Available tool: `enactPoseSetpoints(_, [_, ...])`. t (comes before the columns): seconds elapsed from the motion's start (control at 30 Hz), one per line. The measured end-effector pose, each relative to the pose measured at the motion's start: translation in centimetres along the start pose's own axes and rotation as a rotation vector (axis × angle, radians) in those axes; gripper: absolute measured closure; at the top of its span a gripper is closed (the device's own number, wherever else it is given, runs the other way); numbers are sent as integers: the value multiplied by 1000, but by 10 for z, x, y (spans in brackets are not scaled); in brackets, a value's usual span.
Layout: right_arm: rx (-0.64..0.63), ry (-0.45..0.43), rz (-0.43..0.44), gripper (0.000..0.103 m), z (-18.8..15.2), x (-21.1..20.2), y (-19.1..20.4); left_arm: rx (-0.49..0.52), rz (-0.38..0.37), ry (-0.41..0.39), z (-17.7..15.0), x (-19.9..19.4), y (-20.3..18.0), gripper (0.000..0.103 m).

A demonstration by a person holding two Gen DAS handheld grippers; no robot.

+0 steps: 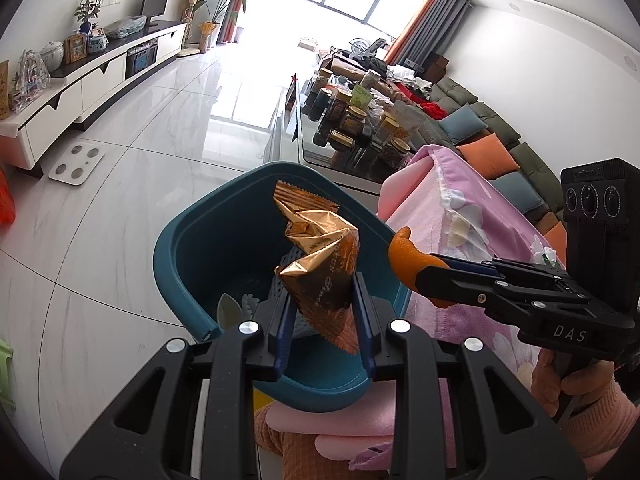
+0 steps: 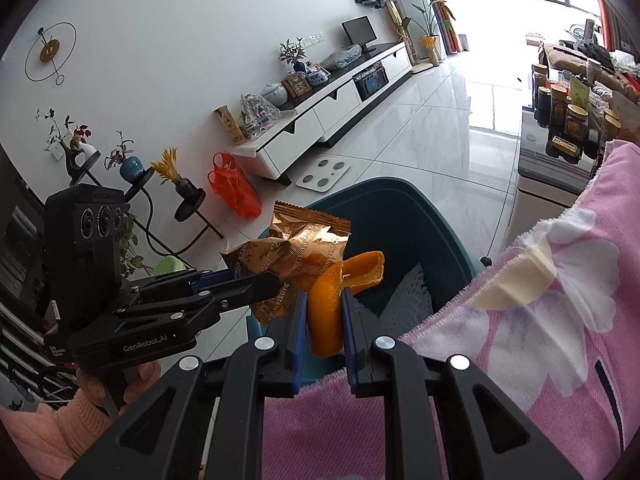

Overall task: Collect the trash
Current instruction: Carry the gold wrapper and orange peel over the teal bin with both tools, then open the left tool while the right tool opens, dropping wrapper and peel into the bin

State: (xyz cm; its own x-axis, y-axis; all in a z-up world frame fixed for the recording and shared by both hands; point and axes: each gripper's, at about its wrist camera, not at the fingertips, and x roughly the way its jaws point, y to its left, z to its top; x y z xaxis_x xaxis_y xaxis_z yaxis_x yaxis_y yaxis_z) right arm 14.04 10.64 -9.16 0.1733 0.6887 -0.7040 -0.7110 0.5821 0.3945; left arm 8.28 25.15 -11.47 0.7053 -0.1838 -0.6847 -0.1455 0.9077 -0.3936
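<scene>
My left gripper point(image 1: 325, 300) is shut on a crumpled gold snack wrapper point(image 1: 316, 252) and holds it over the open teal trash bin point(image 1: 180, 248). My right gripper point(image 2: 325, 304) is shut on a piece of orange peel point(image 2: 332, 300) and holds it above the bin's point(image 2: 440, 216) near edge. In the left wrist view the right gripper point(image 1: 404, 256) comes in from the right with the peel point(image 1: 404, 250) at its tip. In the right wrist view the left gripper point(image 2: 280, 280) holds the wrapper point(image 2: 296, 248) just left of the peel. White foam netting point(image 2: 408, 296) lies inside the bin.
A pink flowered cloth point(image 2: 540, 320) covers the table edge beside the bin. A glass coffee table point(image 1: 320, 152) with several jars stands behind it, then a sofa with cushions point(image 1: 484, 156). A white scale point(image 1: 76, 164) and a TV cabinet point(image 1: 92, 76) are to the left. An orange bag point(image 2: 232, 188) lies on the floor.
</scene>
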Motion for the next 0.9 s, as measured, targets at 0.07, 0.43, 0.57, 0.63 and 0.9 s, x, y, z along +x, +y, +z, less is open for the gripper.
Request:
enactPoseSetpoints(0.07, [4, 9, -3, 88, 1, 4, -1, -5, 3, 6, 0, 4, 1, 76])
enactPoseSetpoints(0.43, [19, 40, -37, 87, 6, 19, -1, -42, 7, 40, -1, 30, 6, 75])
enactPoseSetpoints(0.57, [19, 44, -55, 86, 6, 21, 1, -77, -14, 53, 0, 44, 8, 74])
enactPoseSetpoints(0.63, [23, 38, -56, 85, 5, 20, -1, -112, -40, 69, 0, 52, 13, 73])
enactPoseSetpoints(0.9, [41, 23, -48, 82, 2, 12, -8, -120, -32, 62, -6, 55, 11, 65])
